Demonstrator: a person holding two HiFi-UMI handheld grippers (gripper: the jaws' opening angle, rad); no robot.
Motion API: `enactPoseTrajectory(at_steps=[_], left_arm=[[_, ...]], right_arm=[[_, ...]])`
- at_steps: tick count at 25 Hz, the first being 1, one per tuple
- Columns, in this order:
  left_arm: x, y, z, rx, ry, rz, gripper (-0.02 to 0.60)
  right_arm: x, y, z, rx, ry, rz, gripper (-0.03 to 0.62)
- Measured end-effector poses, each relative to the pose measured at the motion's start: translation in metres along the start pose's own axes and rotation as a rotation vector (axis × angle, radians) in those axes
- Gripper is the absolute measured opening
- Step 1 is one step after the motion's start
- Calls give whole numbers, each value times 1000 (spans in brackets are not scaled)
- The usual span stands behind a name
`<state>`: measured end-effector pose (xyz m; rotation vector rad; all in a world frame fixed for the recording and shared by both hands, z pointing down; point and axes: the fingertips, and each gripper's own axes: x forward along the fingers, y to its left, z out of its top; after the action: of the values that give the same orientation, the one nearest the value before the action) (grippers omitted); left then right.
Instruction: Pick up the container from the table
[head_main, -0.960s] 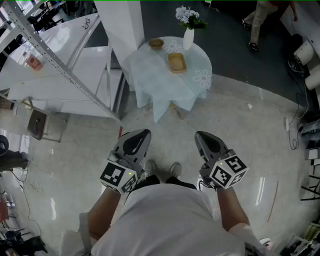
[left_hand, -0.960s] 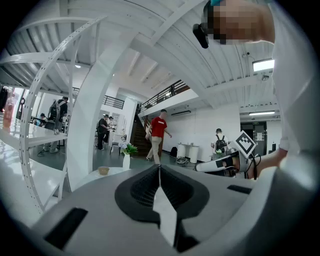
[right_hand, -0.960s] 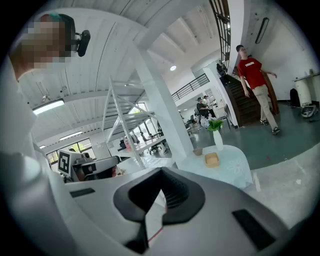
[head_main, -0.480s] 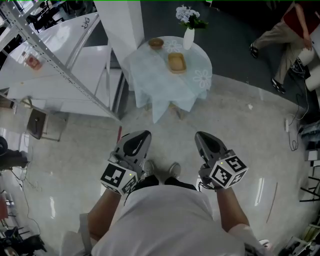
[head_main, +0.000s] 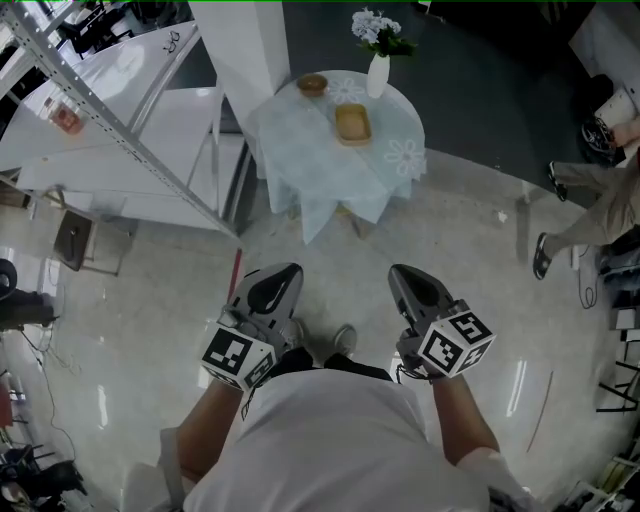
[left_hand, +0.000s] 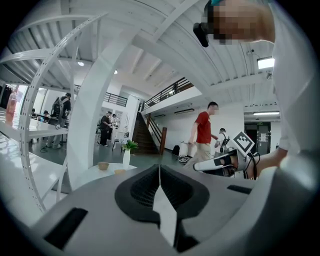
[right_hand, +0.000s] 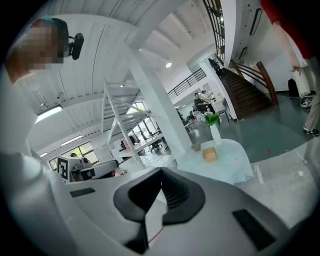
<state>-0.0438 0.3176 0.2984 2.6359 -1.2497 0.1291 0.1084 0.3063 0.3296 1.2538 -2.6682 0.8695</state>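
Note:
The container (head_main: 353, 125) is a shallow tan rectangular box on a small round table (head_main: 320, 160) with a pale cloth, well ahead of me. It also shows small in the left gripper view as the container (left_hand: 119, 171) and in the right gripper view as the container (right_hand: 210, 154). My left gripper (head_main: 285, 270) and right gripper (head_main: 400, 272) are held low near my body, far short of the table. Both are shut and empty, the left gripper (left_hand: 159, 168) and right gripper (right_hand: 161, 171) with jaws closed together.
A small brown bowl (head_main: 312, 85) and a white vase of flowers (head_main: 377, 75) share the table. A white pillar (head_main: 250, 50) and a metal rack (head_main: 100, 110) stand at the left. A person (head_main: 600, 205) walks at the right edge, near cables (head_main: 585, 260).
The walking person has moved from the top right down to the right edge. Both grippers have stayed where they were, still shut.

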Motion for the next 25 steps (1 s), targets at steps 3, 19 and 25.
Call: enactPoseTrajectory(at_steps=[3,19,25], left_arm=[[4,-6,-3,-4,4,6,23],[28,-36,-6,9,6,45,23],[43,-30,-5,9,5,49,22]], right_arm=[[-5,-5,0,0,5,9,20],[-27,-38,2,21,14,53,20],[-19,-51,6,22,18,57,20]])
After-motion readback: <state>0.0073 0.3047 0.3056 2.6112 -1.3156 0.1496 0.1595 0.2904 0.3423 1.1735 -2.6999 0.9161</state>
